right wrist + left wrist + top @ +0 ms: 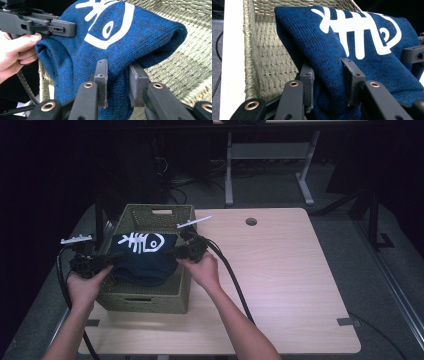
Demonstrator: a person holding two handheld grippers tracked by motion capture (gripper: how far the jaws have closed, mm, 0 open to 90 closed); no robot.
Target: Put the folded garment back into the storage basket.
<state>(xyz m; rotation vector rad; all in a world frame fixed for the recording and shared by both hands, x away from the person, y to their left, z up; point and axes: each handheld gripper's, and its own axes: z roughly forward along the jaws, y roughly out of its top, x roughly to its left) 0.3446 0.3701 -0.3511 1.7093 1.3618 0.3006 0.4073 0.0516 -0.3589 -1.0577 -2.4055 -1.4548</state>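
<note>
A folded dark blue knit sweater with a white fish-skeleton print hangs over the woven olive basket, held between both grippers. My left gripper is shut on the sweater's left edge, with knit fabric bunched between its jaws. My right gripper is shut on the sweater's right edge. In the right gripper view the left gripper shows at the sweater's far side with a hand on it. The sweater sags above the basket's woven floor.
The basket stands at the left of a light wooden table with a round cable hole at the back. Black cables trail from the grippers. A desk frame stands on the grey floor beyond.
</note>
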